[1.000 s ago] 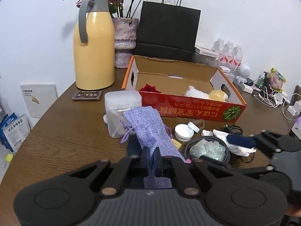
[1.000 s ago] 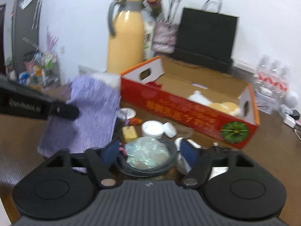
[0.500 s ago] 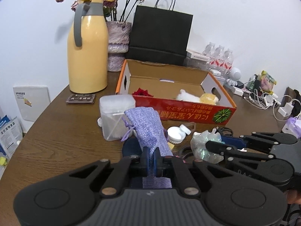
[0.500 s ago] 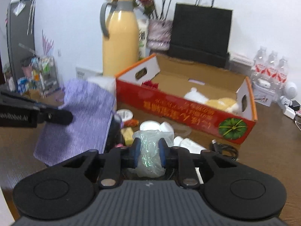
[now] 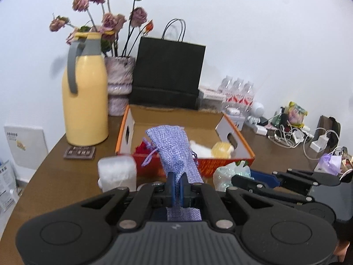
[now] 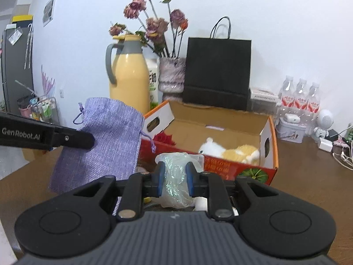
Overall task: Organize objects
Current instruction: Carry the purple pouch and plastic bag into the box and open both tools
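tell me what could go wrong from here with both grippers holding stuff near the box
1. The left gripper pinches the purple woven drawstring pouch only near one end, so it may sag or slip.
2. The right gripper squeezes a crinkly clear plastic bag, which could slide out.
3. The two grippers sit close together before the orange cardboard box and may collide.

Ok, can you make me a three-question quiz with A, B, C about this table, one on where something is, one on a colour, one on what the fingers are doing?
1. Where is the plush toy?
A in the orange box
B in the black paper bag
C on the floor

2. What colour is the jug?
A green
B yellow
C red

3. What does the left gripper hold?
A nothing
B a bottle
C the purple pouch

Key: A, it lies inside the box; B, its body is yellow; C, the fingers pinch the pouch.
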{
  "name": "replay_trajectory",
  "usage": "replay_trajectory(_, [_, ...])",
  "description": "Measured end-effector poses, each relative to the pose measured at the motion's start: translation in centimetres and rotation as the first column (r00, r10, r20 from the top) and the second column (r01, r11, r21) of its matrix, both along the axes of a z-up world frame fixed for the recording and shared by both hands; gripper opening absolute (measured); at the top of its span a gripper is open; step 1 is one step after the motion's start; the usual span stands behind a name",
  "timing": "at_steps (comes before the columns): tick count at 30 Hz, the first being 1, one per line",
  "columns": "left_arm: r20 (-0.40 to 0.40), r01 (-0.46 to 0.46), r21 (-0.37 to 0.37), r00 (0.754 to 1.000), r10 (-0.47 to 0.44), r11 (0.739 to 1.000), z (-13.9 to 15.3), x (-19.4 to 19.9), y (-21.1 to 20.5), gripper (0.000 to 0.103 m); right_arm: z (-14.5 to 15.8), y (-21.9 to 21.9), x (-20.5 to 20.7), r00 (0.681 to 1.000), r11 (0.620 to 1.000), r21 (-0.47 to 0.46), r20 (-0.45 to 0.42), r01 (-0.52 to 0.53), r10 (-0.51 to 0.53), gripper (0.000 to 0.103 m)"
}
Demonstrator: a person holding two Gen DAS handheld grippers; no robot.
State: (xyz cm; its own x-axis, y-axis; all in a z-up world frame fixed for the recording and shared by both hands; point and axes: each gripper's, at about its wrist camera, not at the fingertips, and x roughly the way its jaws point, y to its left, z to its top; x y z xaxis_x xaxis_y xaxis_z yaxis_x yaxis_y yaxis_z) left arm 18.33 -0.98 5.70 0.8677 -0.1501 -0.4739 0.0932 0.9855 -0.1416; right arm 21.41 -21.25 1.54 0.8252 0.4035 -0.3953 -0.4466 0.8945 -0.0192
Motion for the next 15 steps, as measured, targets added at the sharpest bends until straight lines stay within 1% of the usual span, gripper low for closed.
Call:
replay_trajectory(8, [0.048,0.008,-0.023,0.999,-0.007,1.000,1.0,3.8,-0.1,0.003,0.8,-0.7,2.3,0.998,0.999,0.036,0.049,0.040,-0.042,0.021])
replay_trajectory(15, [0.105,-0.003,-0.015,0.994,0.004,1.000,1.2,7.9,-0.8,0.003,0.5,-1.1,5.9,0.995,0.995,0.072,0.069,0.073,-0.078,0.021])
